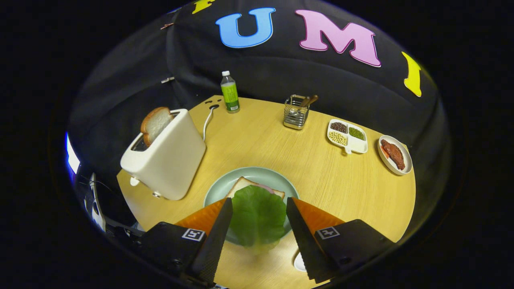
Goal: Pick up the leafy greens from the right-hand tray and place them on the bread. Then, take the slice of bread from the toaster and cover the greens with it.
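A green lettuce leaf lies on a slice of bread, with a pink edge of filling showing beneath it, on a pale green plate. My gripper hovers over the plate, open. Its fingers stand wide apart on either side of the leaf, and I cannot tell whether they touch its edges. To the left of the plate stands a cream toaster. A second slice of bread sticks up out of its slot, tilted.
At the back of the round wooden table stand a green bottle and a wire utensil holder. To the right are a divided dish of beans and a small plate of meat. A white rim shows beside the right finger.
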`<state>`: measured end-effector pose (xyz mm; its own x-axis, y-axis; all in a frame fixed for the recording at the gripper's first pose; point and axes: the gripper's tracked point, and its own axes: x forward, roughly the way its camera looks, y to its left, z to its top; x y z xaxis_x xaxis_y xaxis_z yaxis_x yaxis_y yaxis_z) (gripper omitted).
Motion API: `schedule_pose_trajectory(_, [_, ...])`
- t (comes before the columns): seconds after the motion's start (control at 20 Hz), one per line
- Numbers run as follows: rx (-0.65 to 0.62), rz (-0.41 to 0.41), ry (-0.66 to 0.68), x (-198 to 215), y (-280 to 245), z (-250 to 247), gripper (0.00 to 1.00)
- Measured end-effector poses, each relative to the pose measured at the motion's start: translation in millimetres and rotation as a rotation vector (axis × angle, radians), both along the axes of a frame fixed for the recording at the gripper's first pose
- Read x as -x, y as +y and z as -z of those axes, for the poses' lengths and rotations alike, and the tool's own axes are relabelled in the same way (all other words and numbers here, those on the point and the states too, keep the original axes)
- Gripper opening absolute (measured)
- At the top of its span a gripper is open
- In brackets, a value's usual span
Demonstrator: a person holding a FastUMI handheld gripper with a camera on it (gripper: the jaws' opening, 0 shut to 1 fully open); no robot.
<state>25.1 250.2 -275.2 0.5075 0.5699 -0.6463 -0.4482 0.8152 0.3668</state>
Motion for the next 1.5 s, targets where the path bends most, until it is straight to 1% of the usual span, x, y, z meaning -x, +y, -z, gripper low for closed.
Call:
schedule_pose_trajectory(0.15, [-0.047,-0.026,-0.018,11.4,4.2,-19.2,0.85])
schedule_pose_trajectory(0.3, [-0.099,-0.073,-0.06,21.9,11.5,-46.9,0.84])
schedule_pose_trajectory(0.35, [-0.108,-0.089,-0.084,23.9,13.0,-58.7,0.83])
schedule_pose_trajectory(0.55, [-0.177,-0.141,-0.179,30.0,31.8,-118.6,0.83])
schedule_pose_trajectory(0.75, [-0.251,-0.151,-0.238,23.8,56.7,-174.5,0.83])
schedule_pose_trajectory(0.9, [-0.289,-0.153,-0.238,15.5,82.9,-200.7,0.83])
schedule_pose_trajectory(1.0, [-0.308,-0.156,-0.209,13.4,108.7,-205.8,0.83])
schedule_pose_trajectory(1.15, [-0.317,-0.174,-0.163,11.8,148.9,-200.2,0.83])
schedule_pose_trajectory(1.35, [-0.253,-0.177,-0.115,1.7,189.4,-168.7,0.83])
schedule_pose_trajectory(1.5, [-0.221,-0.144,-0.06,-17.4,211.4,-142.9,0.83])
